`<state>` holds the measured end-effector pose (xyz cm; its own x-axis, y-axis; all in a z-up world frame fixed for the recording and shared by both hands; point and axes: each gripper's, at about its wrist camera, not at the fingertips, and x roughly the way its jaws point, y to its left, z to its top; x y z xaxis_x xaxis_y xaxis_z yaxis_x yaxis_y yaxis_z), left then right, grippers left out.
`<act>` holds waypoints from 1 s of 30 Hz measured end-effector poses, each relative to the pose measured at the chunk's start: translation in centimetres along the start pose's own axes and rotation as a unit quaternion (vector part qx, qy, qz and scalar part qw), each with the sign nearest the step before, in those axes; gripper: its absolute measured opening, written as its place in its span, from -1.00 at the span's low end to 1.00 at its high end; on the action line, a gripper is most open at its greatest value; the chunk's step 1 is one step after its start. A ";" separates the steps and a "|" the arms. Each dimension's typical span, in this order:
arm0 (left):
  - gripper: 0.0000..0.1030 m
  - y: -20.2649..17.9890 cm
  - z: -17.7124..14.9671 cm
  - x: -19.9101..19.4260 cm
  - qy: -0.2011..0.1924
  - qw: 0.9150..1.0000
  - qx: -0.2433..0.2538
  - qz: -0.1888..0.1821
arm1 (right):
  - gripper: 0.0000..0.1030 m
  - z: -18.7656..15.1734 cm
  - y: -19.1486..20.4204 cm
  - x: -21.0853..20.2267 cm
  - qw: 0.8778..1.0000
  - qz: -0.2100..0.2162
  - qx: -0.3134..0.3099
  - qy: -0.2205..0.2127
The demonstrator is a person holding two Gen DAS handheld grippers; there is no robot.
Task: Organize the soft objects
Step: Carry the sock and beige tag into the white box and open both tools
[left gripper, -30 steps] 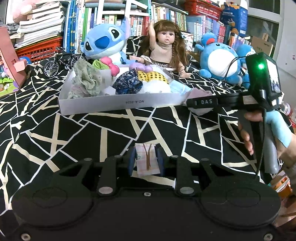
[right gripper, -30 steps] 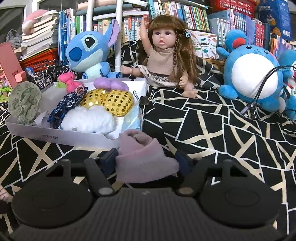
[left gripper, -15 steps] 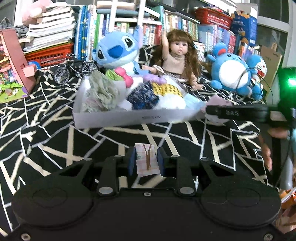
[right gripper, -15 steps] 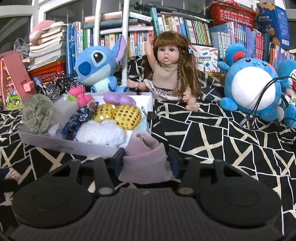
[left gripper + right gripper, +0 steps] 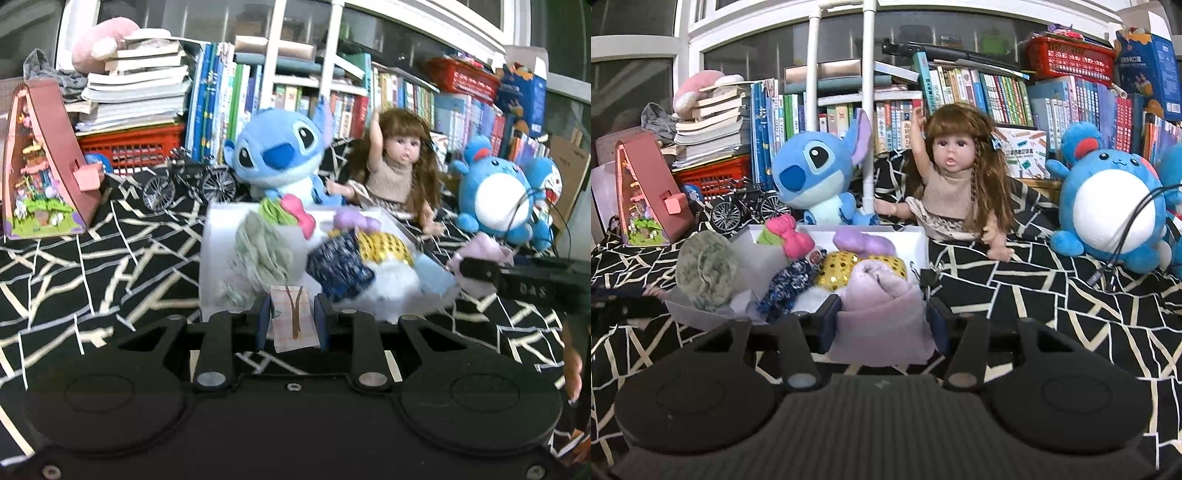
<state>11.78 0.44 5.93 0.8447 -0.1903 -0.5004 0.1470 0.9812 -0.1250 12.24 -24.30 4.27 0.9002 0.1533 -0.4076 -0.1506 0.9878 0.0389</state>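
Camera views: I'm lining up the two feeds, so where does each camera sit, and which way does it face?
Left wrist: on the left gripper, facing the white box and shelves; own fingers pinch a small patterned packet; the right gripper shows.
Right wrist: on the right gripper, facing likewise; fingers clamp a lilac cloth.
Shared: box, blue plush, doll.

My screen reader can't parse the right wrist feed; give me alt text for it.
The right gripper grips a rolled lilac cloth in front of a white tray of soft items on a black patterned cloth. Behind sit a blue plush, a doll and bookshelves.
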 end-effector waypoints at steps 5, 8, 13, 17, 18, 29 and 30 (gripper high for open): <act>-0.53 0.9 1.9 0.9 -0.008 1.000 -0.012 -0.003 | 0.06 0.9 0.6 0.2 1.000 0.005 0.000 -0.005; -0.53 1.2 2.7 1.3 -0.015 1.000 -0.013 -0.001 | 0.06 1.3 0.9 0.4 1.000 0.008 -0.001 -0.009; -0.53 2.2 4.6 2.1 -0.025 0.999 -0.035 -0.014 | 0.06 2.2 1.2 0.8 1.000 0.015 0.005 -0.012; -0.53 2.8 5.9 2.9 -0.032 0.999 -0.039 -0.018 | 0.06 3.0 1.3 1.2 1.000 0.018 0.010 -0.015; -0.53 2.9 6.1 3.1 -0.031 0.998 -0.041 -0.021 | 0.06 3.1 1.3 1.3 1.000 0.019 0.011 -0.014; -0.53 4.4 8.9 6.5 -0.011 0.997 -0.071 -0.019 | 0.06 5.9 2.0 3.1 0.999 0.038 0.026 -0.010; -0.53 4.5 9.2 6.9 -0.010 0.997 -0.075 -0.018 | 0.06 6.4 2.1 3.5 0.999 0.042 0.028 -0.009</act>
<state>23.06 3.87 9.80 0.8508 -0.2221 -0.4763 0.0990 0.9578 -0.2698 17.67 -21.47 8.73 0.8931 0.2352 -0.3834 -0.2026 0.9714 0.1240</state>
